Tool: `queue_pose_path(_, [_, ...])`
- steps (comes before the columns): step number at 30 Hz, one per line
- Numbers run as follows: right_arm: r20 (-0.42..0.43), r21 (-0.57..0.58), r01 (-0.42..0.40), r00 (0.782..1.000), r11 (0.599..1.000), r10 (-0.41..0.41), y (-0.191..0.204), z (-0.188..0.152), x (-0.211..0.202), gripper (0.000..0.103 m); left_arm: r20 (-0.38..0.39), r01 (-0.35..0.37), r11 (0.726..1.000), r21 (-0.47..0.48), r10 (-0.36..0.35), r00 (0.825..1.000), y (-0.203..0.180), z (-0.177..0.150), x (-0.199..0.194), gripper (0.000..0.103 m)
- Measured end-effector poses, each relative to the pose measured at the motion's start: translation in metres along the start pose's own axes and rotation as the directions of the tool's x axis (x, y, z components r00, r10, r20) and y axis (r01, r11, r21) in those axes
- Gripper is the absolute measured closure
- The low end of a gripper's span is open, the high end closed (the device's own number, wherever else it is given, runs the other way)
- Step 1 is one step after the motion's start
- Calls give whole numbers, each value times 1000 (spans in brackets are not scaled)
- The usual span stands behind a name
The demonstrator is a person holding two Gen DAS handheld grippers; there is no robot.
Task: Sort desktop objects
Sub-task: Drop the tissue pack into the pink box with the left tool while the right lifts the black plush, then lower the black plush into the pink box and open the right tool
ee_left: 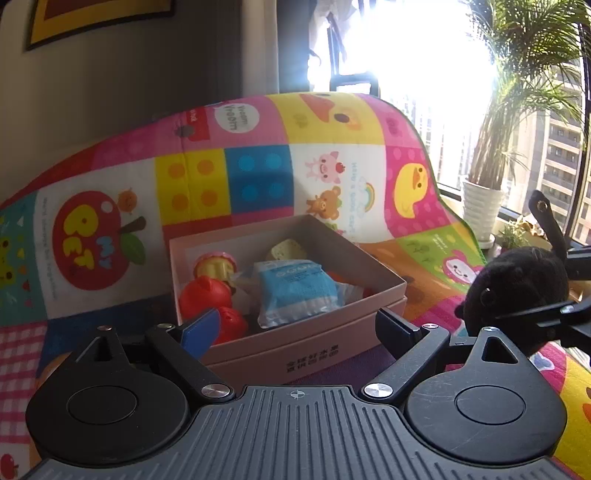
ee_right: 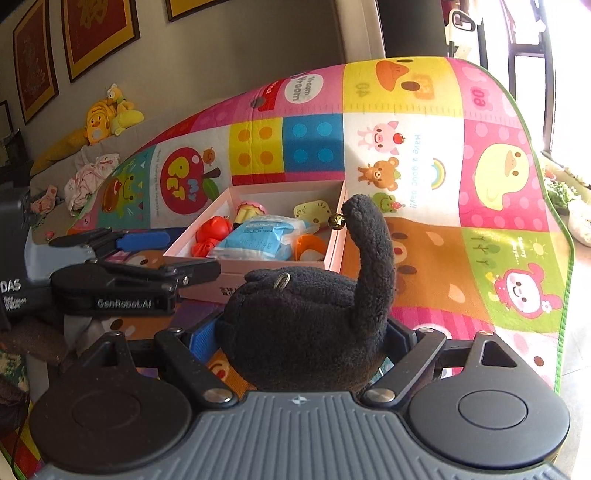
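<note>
Setting: home living room. Indicators: children's play mat (ee_right: 424, 155), framed wall pictures (ee_right: 99, 33), plush toys (ee_right: 107, 114), potted palm (ee_left: 484, 206).

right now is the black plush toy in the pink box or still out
Out. The right hand-held gripper is shut on the black plush toy, held in front of the pink box, which holds other items.

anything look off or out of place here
Only the black plush toy is outside the pink box, clamped in the right tool. Red toys and a blue packet already lie inside.
</note>
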State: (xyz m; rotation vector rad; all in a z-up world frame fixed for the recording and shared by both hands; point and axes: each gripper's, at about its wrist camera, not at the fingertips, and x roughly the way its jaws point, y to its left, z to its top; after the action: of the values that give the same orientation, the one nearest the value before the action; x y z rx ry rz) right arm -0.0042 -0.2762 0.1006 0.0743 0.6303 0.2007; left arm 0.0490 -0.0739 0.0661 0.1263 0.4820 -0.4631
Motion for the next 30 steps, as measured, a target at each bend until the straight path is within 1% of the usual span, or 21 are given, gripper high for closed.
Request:
queue_pose_path(2, [22,-17,3,1000,1000,-3,5,21,4,16,13,1,1000,-23,0,1000,3,-11,-7,8])
queue_pose_path(5, [22,-27,-5,1000,1000,5,12,58,23,16,19,-12,996,-86,14,1000,17,-29,-15,7])
queue_pose_path(8, [-8,1,-26,1000,1000,26,18,100,63,16,15,-23,986,-165,26,1000,37,-42,-20,6])
queue_pose_path(9, [-17,22,-31,999,999,32,21,114,81,16,16,-29,981,-193,33,999,44,-45,-21,6])
queue_pose_path(12, [-33,64,-35,999,997,38,29,142,133,16,21,-32,961,-275,40,999,64,-56,-25,6])
queue_pose_path(13, [-28,59,-21,999,998,23,32,147,147,16,23,-30,956,-293,39,999,69,-59,-26,6])
queue_pose_path(15, [-26,30,62,998,998,-61,40,154,183,16,30,-28,948,-318,39,999,75,-63,-30,5])
queue_pose_path(16, [-55,21,104,993,994,-102,43,156,203,17,33,-26,944,-328,40,999,78,-64,-31,4])
queue_pose_path(17, [-96,22,126,988,992,-123,44,157,222,17,38,-26,940,-339,41,998,81,-65,-32,4])
queue_pose_path(19, [-177,40,128,977,991,-119,44,152,248,17,44,-20,931,-364,38,998,86,-66,-33,4])
queue_pose_path(21, [-256,34,147,957,989,-134,51,145,269,17,44,-8,922,-387,27,999,90,-66,-32,4])
queue_pose_path(22, [-273,16,170,949,985,-159,56,142,276,16,41,-2,920,-393,20,999,91,-66,-31,4])
queue_pose_path(23, [-254,9,172,953,985,-164,62,139,275,16,36,2,919,-395,13,999,92,-67,-29,3])
queue_pose_path(24, [-268,6,151,953,989,-144,66,140,277,16,31,6,919,-395,7,999,91,-68,-28,3])
queue_pose_path(25, [-298,27,107,950,994,-94,69,142,278,18,28,6,918,-397,5,1000,91,-69,-28,3])
queue_pose_path(26, [-329,79,47,944,996,-18,70,144,279,18,25,7,916,-402,3,1000,92,-70,-28,3])
queue_pose_path(27, [-349,132,-12,935,991,58,69,144,279,18,26,8,913,-407,2,1000,93,-70,-28,3])
queue_pose_path(28, [-372,175,-69,919,982,131,68,144,279,18,27,8,911,-413,4,1000,94,-69,-28,3])
queue_pose_path(29, [-395,208,-118,898,971,194,67,143,279,17,30,6,908,-418,7,1000,95,-70,-29,3])
queue_pose_path(30, [-403,223,-132,890,966,214,66,142,277,14,31,4,907,-421,10,999,96,-70,-30,3])
